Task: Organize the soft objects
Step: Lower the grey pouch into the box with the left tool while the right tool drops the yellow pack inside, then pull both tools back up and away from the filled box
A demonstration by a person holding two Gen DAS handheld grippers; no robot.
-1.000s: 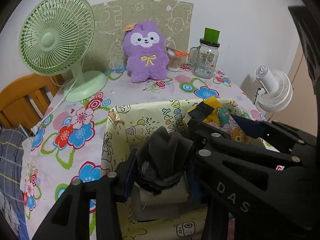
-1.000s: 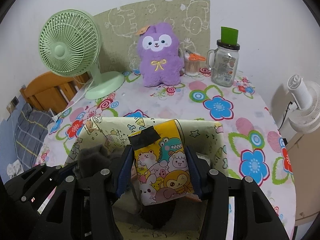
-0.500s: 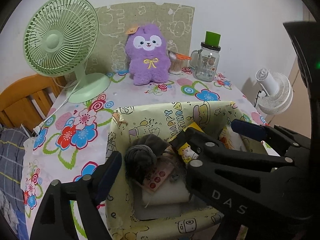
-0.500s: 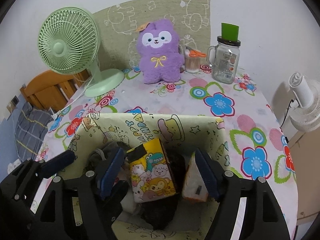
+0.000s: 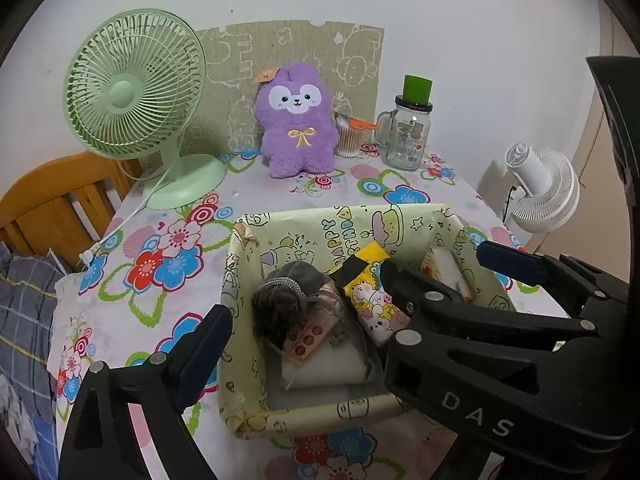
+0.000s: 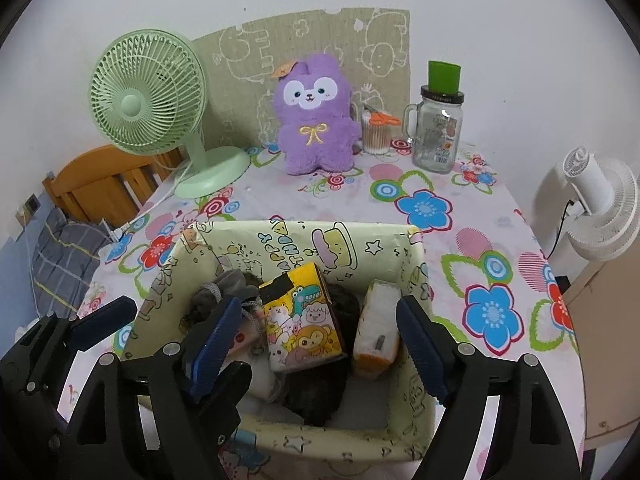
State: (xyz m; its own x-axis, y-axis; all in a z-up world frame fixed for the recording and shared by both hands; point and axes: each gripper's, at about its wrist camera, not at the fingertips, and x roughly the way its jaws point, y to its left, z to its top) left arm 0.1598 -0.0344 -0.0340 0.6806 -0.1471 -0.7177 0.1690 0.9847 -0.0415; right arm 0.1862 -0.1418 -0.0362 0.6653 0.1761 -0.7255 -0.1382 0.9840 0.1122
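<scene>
A box wrapped in pale yellow cartoon paper [image 5: 320,228] [image 6: 304,240] sits on the flowered tablecloth and holds the soft things. Inside lie a rolled grey sock [image 5: 286,292] [image 6: 224,288], a yellow cartoon-print pack [image 5: 372,300] [image 6: 304,324], a white and orange tissue pack [image 6: 378,328] [image 5: 444,270] and a white pad [image 5: 324,368]. My left gripper [image 5: 304,296] hangs over the sock with its jaws opening, pads off it. My right gripper [image 6: 318,304] straddles the yellow pack, jaws opening too, and does not touch it. Something dark [image 6: 320,396] lies under the pack.
At the back stand a green desk fan [image 5: 134,92], a purple plush toy [image 5: 298,120], a cup of cotton swabs [image 5: 348,140] and a glass jar with a green lid [image 5: 408,136]. A white fan [image 5: 540,188] is off the right edge. A wooden frame [image 5: 52,200] is on the left.
Both grippers opened wide. The left let go of the grey sock and the right let go of the yellow pack; both things now rest in the box. Both grippers drew back a little.
</scene>
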